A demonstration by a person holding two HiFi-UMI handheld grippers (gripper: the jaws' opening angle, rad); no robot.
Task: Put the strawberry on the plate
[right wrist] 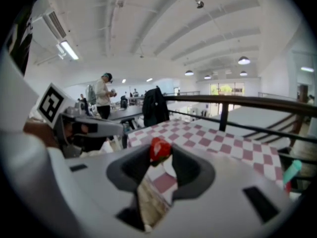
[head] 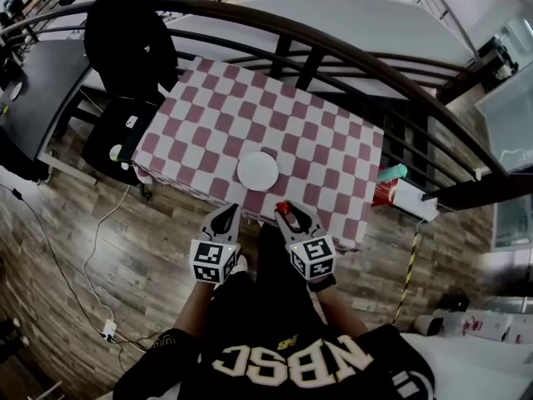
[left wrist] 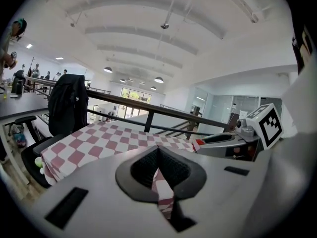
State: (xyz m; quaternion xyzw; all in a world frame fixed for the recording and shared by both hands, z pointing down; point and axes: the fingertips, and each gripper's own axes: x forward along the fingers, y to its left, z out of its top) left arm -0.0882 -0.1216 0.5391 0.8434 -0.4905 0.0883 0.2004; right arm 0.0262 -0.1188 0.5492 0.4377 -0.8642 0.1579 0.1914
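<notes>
The table [head: 321, 136] fills the middle of the head view, covered in a red-and-white checked cloth. A dark curved railing [head: 333, 47] runs behind its far edge. To the left stands a black office chair [head: 117, 140] with a dark jacket [head: 129, 44] hung over its back; both also show in the left gripper view.

A round white plate [head: 257, 172] sits on the cloth toward the near edge, and nothing lies on it.

The two grippers are held side by side over the near edge of the table, each with its marker cube toward the person. The left gripper [head: 225, 215] has its jaws brought together at the tips (a sliver of checked cloth shows through the gap lower down in its own view). It has hold of nothing [left wrist: 158, 153].

The right gripper [head: 288, 216] sits just right of the left one, and its jaws are clamped on the strawberry [head: 284, 210]. In the right gripper view the red berry [right wrist: 160, 148] is pinched at the very tips of the jaws [right wrist: 161, 157]. It is in the air, short of the plate and a little to its right, not touching it.
</notes>
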